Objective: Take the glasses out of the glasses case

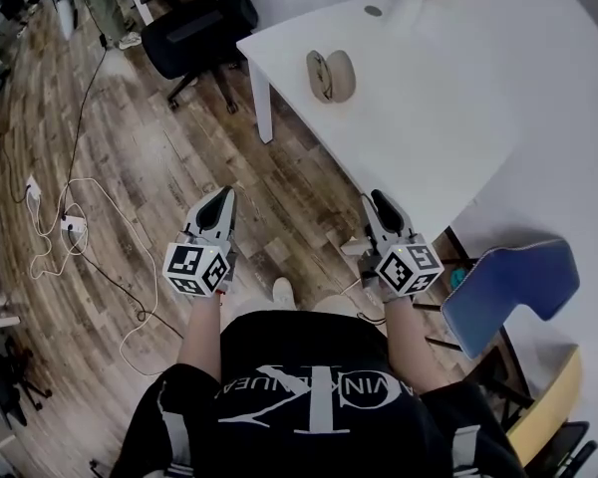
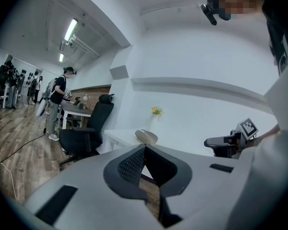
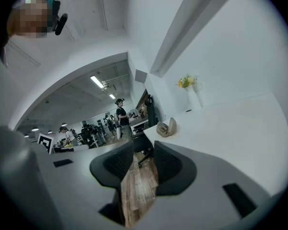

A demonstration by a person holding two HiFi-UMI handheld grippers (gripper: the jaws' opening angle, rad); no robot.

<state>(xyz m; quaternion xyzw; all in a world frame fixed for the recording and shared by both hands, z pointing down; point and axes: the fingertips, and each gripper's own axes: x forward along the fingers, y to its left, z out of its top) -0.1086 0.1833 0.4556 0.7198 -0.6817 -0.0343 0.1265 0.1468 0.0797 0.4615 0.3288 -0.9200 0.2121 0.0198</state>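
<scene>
While the glasses case (image 1: 331, 76) lies open on the worktop (image 1: 429, 98) well ahead, the nearer right gripper (image 1: 377, 202) shows jaws apart, empty; the left gripper (image 1: 222, 199) has jaws together.

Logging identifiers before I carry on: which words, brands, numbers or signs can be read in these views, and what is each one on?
"CK": large white monogram on the person's black T-shirt, seen upside down.
"VIN KL": part of a small line of letters across that monogram; the rest is too distorted to read.
Marker cubes: black-and-white square patterns only, no letters.
Glasses case: too small to show any print.
</scene>
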